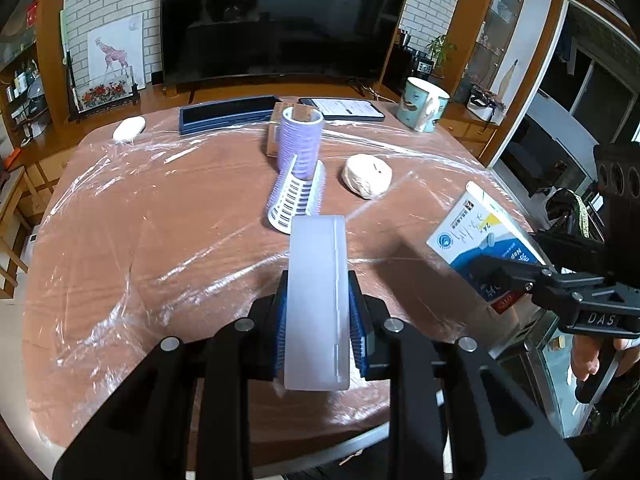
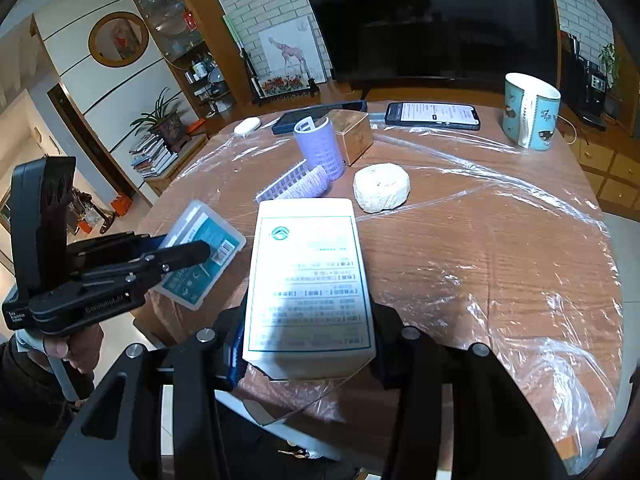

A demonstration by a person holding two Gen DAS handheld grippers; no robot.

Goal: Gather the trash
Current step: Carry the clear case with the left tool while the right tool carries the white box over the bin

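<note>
My left gripper [image 1: 318, 280] is shut on a flat translucent plastic case [image 1: 316, 300], seen edge-on above the table. The right wrist view shows that case [image 2: 202, 254] with a teal label, held in the left gripper [image 2: 188, 254] past the table's left edge. My right gripper [image 2: 308, 312] is shut on a white printed carton [image 2: 308, 276], held over the near rim. The same carton [image 1: 478, 236] shows blue print in the left wrist view, with the right gripper [image 1: 492, 268] on it. A crumpled white wad [image 2: 381, 187] lies mid-table.
The round wooden table [image 2: 500, 264] is covered in clear film. Two purple hair rollers [image 1: 301, 140] [image 1: 296, 196], a small wooden box [image 2: 354, 134], a mug [image 2: 530, 110], a phone [image 2: 434, 114], a dark blue case [image 1: 228, 114] and a white oval object [image 1: 129, 128] sit on it. A television [image 1: 280, 20] stands behind.
</note>
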